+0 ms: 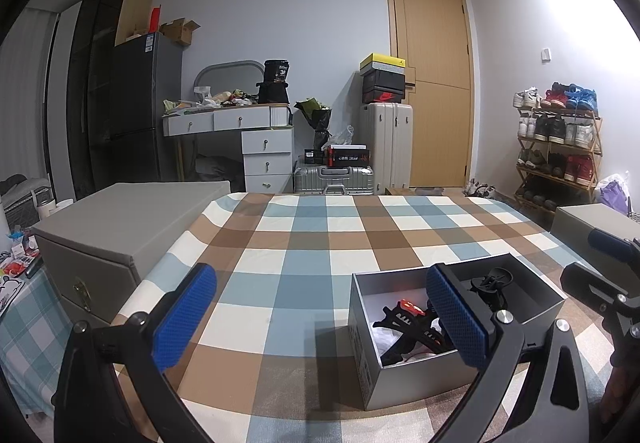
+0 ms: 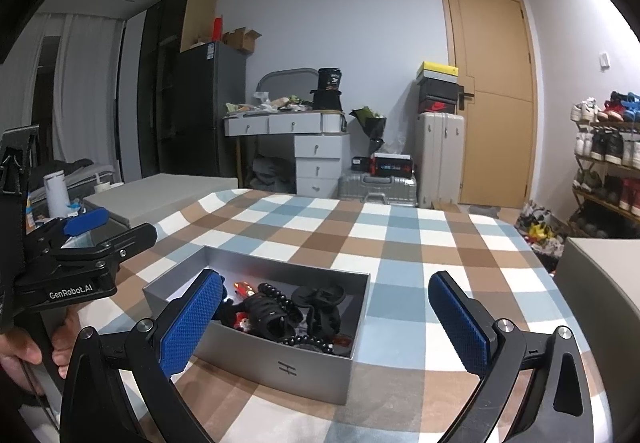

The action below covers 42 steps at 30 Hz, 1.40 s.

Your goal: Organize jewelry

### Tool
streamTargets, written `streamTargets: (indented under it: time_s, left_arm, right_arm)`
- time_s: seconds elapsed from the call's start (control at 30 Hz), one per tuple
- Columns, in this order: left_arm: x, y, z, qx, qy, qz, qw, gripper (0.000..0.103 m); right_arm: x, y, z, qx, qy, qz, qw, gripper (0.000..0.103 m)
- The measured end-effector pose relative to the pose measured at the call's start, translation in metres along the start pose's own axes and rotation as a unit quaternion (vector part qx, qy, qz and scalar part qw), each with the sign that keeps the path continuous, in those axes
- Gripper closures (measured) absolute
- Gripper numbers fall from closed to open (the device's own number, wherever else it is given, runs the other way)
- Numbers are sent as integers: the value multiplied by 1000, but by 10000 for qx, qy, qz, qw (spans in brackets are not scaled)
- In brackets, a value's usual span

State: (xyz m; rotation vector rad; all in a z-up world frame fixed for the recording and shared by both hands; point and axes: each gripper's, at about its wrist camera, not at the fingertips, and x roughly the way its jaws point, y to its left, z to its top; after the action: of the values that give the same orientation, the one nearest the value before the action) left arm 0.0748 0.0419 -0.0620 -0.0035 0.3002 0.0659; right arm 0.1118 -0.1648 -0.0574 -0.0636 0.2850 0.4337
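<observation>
An open grey box (image 2: 280, 365) stands on the checked tablecloth (image 2: 400, 243). It holds black hair claws (image 2: 320, 303), a black bead bracelet (image 2: 308, 341) and red-orange pieces (image 2: 244, 288). The box also shows in the left wrist view (image 1: 404, 375) at lower right. My left gripper (image 1: 324, 321) is open and empty, held above the cloth to the left of the box. My right gripper (image 2: 326, 327) is open and empty, held just in front of and above the box. The left gripper also shows at the left of the right wrist view (image 2: 92, 231).
A grey storage box (image 1: 120, 235) stands left of the table and another (image 2: 600, 303) at the right. Behind are a white dresser (image 1: 248, 139), suitcases (image 1: 384, 147), a wooden door (image 1: 436, 83) and a shoe rack (image 1: 560, 147).
</observation>
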Motion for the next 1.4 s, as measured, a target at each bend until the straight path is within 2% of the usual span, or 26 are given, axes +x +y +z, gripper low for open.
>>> streamTargets:
  time_s: [1.4]
  left_arm:
    - [1,0,1,-16,14,4,10000,1]
  right_arm:
    - [0,-2,-2,20,-36,-2,10000,0]
